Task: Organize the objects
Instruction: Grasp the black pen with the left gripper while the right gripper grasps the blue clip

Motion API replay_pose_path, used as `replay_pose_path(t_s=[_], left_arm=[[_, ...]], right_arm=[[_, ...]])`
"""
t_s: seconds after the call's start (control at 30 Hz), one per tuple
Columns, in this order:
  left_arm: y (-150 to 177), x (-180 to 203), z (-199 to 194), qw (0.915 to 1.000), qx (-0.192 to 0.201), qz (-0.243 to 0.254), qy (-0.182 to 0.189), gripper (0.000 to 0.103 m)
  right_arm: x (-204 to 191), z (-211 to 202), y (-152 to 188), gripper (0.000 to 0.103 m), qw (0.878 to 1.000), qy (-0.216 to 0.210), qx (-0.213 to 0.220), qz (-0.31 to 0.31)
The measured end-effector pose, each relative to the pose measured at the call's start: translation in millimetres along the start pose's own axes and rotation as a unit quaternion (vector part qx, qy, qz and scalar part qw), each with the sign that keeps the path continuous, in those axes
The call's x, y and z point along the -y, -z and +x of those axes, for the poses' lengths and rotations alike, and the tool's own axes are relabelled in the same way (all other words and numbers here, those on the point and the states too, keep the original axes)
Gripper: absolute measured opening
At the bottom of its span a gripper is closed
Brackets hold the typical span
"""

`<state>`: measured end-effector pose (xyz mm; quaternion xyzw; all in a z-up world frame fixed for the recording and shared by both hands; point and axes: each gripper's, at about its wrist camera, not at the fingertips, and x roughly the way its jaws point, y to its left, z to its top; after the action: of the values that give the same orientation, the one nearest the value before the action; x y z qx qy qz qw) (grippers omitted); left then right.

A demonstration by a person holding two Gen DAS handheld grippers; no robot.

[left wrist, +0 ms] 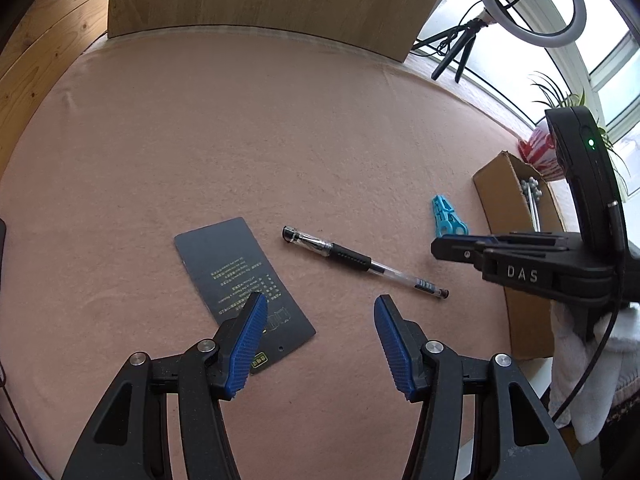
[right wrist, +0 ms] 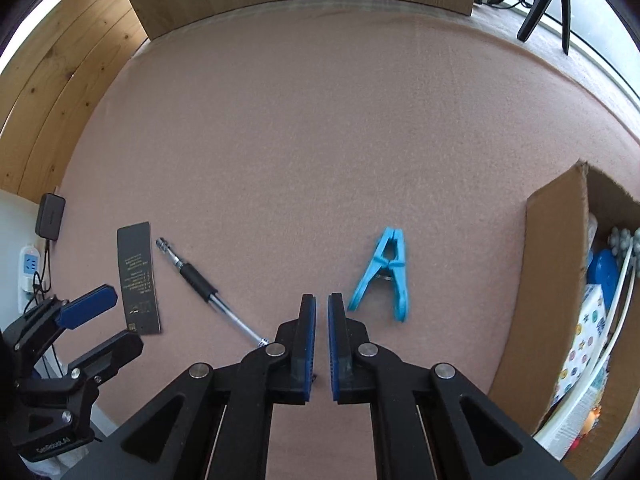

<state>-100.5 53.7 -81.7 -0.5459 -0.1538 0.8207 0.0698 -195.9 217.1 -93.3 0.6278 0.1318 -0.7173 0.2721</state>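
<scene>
1. Blue-padded left gripper (left wrist: 320, 308) hovers low in frame, jaws wide apart, holding nothing.
2. Blue-padded right gripper (right wrist: 322, 308) has its jaws nearly together, also holding nothing.
3. Dark rectangular printed card (left wrist: 244, 288) lies at centre-left, partly under the left gripper's left pad.
4. Clear gel pen with black grip (left wrist: 362, 262) lies just right of the card.
5. Light blue plastic clothespin (right wrist: 382, 276) lies further right.
6. Brown open cardboard box (right wrist: 556, 280) sits on the pink felt table cover (right wrist: 320, 128), at the right edge.

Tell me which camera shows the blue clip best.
The right wrist view: the clip lies whole and unobstructed on the mat, just ahead and right of the right gripper. In the left wrist view it is small and far off, its near end hidden behind the right gripper's fingers.
</scene>
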Motion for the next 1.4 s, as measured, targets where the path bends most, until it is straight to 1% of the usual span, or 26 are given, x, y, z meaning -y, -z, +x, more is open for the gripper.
replay_pose_path(t_s=[0.1,0.17,0.23,0.4,0.5,0.53,0.6,0.67,0.73,0.87,0.9,0.93,0.97,1.0,1.03,1.07,1.13,1.23,1.3,1.37,1.4], left_arm=[[-5.8,2.0,12.8,0.9999,-0.011,0.0,0.008,0.058],[-9.7,2.7,22.6,0.9997,-0.021,-0.001,0.014,0.049],[-13.7,3.1,31.0,0.9995,-0.029,-0.003,0.015,0.043],[-23.9,7.1,45.1,0.9987,-0.042,0.001,0.029,0.042],[-32.0,9.9,49.9,0.9984,-0.046,0.006,0.033,0.042],[-34.7,11.3,51.6,0.9984,-0.046,0.008,0.031,0.042],[-41.0,16.4,55.0,0.9983,-0.047,0.017,0.03,0.041],[-47.7,21.4,59.5,0.9983,-0.047,0.025,0.023,0.034],[-53.6,26.5,64.0,0.9982,-0.047,0.034,0.016,0.03],[-63.2,32.9,68.9,0.9977,-0.045,0.05,0.005,0.027],[-65.8,34.5,70.1,0.9976,-0.046,0.051,0.005,0.027],[-68.4,36.1,71.0,0.9976,-0.047,0.051,0.006,0.027],[-70.8,37.5,71.4,0.9976,-0.047,0.049,0.008,0.027],[-72.5,37.9,70.5,0.9978,-0.046,0.047,0.008,0.028],[-73.3,38.3,68.5,0.9979,-0.046,0.046,0.006,0.033],[-72.8,38.4,65.3,0.998,-0.043,0.047,0.005,0.041],[-68.9,37.6,56.5,0.9983,-0.033,0.048,0.0,0.044],[-59.4,37.1,46.3,0.9985,-0.031,0.044,0.003,0.044],[-50.1,39.2,40.0,0.9985,-0.028,0.046,0.003,0.044],[-39.6,41.1,34.4,0.9986,-0.026,0.046,0.001,0.044],[-35.2,41.8,33.5,0.9986,-0.027,0.045,0.002,0.044]], right_arm=[[2.1,5.2,13.5,0.006,1.0,-0.013,-0.01,0.012],[0.5,4.3,25.7,0.006,0.999,-0.027,-0.014,0.024],[1.7,3.5,35.3,0.006,0.998,-0.052,-0.017,0.041],[-2.9,4.1,51.2,0.006,0.994,-0.09,-0.014,0.063],[-7.6,3.9,61.4,0.007,0.992,-0.097,-0.001,0.075],[-9.6,3.6,63.4,0.007,0.992,-0.096,0.003,0.077],[-12.2,8.0,60.5,0.007,0.99,-0.11,0.007,0.089],[-12.5,10.2,56.9,0.007,0.987,-0.12,0.009,0.106],[-16.6,13.1,51.6,0.007,0.986,-0.124,0.015,0.109],[-17.6,15.8,51.8,0.007,0.984,-0.13,0.029,0.115],[-15.7,14.5,52.8,0.007,0.984,-0.131,0.029,0.116],[-12.8,12.5,53.5,0.01,0.984,-0.129,0.032,0.118],[-7.8,8.2,54.0,0.016,0.984,-0.124,0.039,0.122],[-1.5,2.3,54.3,0.02,0.984,-0.117,0.051,0.128],[6.4,-5.0,54.1,0.028,0.982,-0.112,0.064,0.136],[15.3,-12.5,53.2,0.033,0.98,-0.11,0.078,0.146],[32.5,-25.2,47.4,0.034,0.976,-0.109,0.096,0.163],[52.8,-37.7,30.6,0.034,0.974,-0.093,0.108,0.178],[55.3,-39.6,17.1,0.034,0.977,-0.074,0.11,0.167],[54.5,-34.6,4.4,0.034,0.982,-0.055,0.097,0.155],[51.0,-29.3,-3.2,0.034,0.984,-0.053,0.086,0.147]])
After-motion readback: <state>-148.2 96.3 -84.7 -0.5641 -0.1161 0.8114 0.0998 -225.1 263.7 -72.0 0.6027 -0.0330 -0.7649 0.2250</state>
